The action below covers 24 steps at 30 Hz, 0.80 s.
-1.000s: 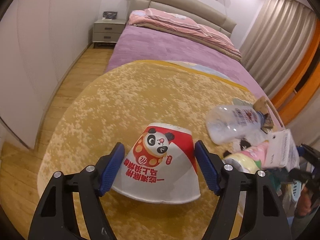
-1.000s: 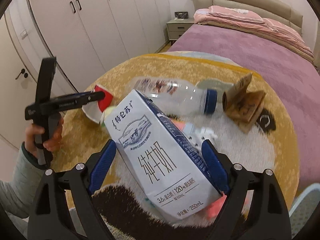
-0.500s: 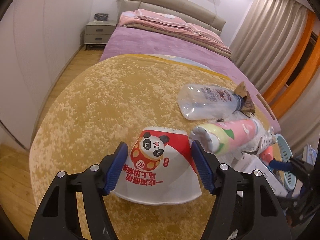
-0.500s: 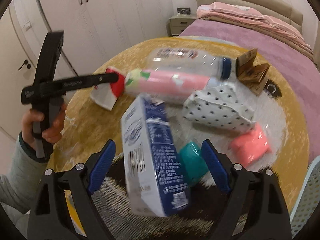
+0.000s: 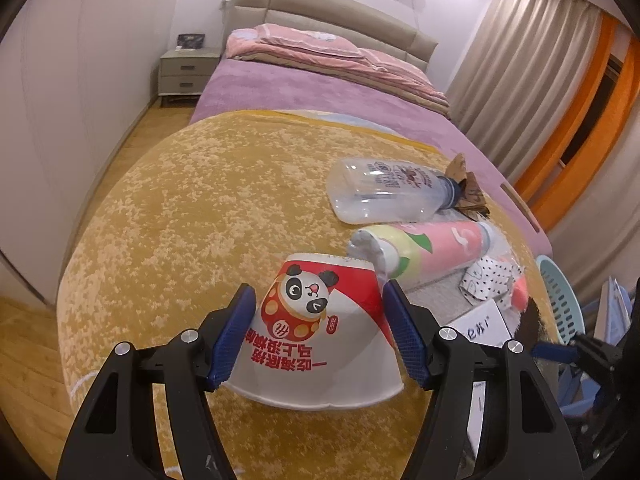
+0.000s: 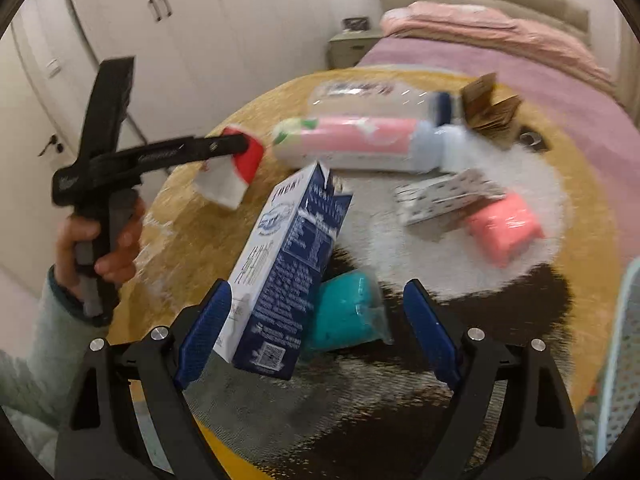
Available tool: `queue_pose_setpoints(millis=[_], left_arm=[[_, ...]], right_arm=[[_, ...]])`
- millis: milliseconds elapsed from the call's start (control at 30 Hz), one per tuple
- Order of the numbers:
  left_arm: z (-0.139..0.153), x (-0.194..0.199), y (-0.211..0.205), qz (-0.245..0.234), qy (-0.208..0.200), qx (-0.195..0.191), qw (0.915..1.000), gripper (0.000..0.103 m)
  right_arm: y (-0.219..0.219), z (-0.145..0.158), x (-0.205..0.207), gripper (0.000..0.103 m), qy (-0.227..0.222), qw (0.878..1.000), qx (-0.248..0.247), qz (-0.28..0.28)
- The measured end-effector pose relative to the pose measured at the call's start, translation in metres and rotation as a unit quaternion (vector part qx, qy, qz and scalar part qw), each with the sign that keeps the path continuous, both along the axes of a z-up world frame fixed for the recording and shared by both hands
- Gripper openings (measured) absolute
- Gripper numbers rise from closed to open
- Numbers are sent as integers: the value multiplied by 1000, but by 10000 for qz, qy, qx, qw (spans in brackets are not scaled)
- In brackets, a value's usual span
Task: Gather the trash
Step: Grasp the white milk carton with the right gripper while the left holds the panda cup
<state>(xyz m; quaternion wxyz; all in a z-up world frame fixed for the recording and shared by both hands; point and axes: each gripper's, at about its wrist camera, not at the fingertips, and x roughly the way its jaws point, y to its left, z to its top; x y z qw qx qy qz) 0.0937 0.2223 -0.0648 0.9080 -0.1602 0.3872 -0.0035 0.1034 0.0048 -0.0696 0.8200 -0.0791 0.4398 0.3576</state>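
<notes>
My left gripper [image 5: 320, 336] is shut on a red-and-white paper cup with a panda print [image 5: 316, 332], held upside down just above the yellow rug; the cup also shows in the right wrist view [image 6: 232, 172]. My right gripper [image 6: 316, 336] is open. A blue-and-white milk carton [image 6: 284, 276] tilts between its fingers, touching only the left finger [image 6: 204, 332] and falling free. Other trash lies on the rug: a clear plastic bottle [image 5: 392, 196], a pink-labelled bottle [image 5: 432, 248], a spotted wrapper [image 6: 444, 196], a pink packet [image 6: 504, 228], a teal packet [image 6: 348, 312] and brown cardboard [image 6: 492, 108].
The round yellow rug [image 5: 192, 208] has a panda pattern and lies beside a purple bed [image 5: 304, 92]. A pale blue perforated basket [image 5: 560, 304] stands at the rug's right edge. White wardrobes [image 6: 200, 28] and a nightstand [image 5: 188, 72] stand behind.
My right gripper has opened and let go of the milk carton, which is tipping and dropping. The right gripper has pulled back. My left gripper has kept its grip on the cup.
</notes>
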Motion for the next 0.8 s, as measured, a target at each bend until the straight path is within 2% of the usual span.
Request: queue_pose_setpoints(millis=[67, 200, 300, 433, 600, 667, 700, 800], left_arm=[[0, -2, -1, 2, -22, 5, 10000, 64], [0, -4, -2, 20, -44, -41, 10000, 64], [1, -6, -3, 30, -45, -52, 10000, 64], [2, -9, 2, 97, -70, -72, 9999, 64], [3, -14, 11, 205, -96, -98, 9997, 64], [4, -15, 14, 233, -111, -108, 9996, 64], [5, -16, 16, 241, -120, -110, 9996, 64], [7, -17, 17, 242, -156, -117, 9995, 64]], right_arm=[[3, 6, 1, 83, -41, 10000, 50, -64], [17, 3, -3, 83, 186, 9996, 147, -157], [42, 0, -11, 83, -41, 9994, -105, -319], [72, -14, -14, 83, -308, 9935, -848, -700], [88, -24, -15, 83, -548, 9877, -1176, -873], [88, -27, -14, 76, -542, 9873, -1217, -869], [87, -28, -13, 68, -499, 9874, -1234, -860], [79, -26, -10, 68, -379, 9896, -1080, -873]])
